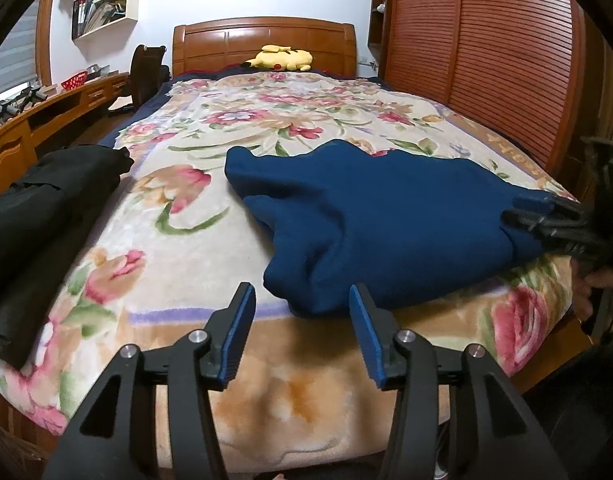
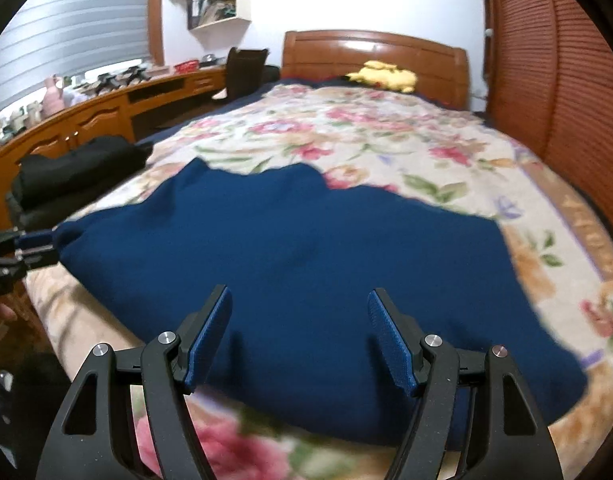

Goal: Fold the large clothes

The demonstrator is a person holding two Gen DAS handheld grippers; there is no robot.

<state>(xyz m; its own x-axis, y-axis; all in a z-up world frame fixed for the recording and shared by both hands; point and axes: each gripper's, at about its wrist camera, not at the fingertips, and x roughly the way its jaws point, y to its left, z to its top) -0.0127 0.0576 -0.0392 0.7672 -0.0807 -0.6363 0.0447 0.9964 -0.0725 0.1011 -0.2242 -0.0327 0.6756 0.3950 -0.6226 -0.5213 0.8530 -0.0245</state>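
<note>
Navy-blue knitted garment point(image 1: 370, 216) lies crumpled on the floral plush blanket point(image 1: 178, 240), just ahead of the left gripper point(image 1: 302, 300), whose jaws stand apart, empty. Right gripper point(image 2: 300, 304) hovers over its near edge, jaws wide, gripping nothing. Black folded clothing point(image 1: 38, 216) sits beyond, leftward.

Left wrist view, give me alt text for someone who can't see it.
A dark blue garment lies bunched on a floral blanket on a bed, just beyond the open, empty left tongs. Black clothing sits at left.
</note>
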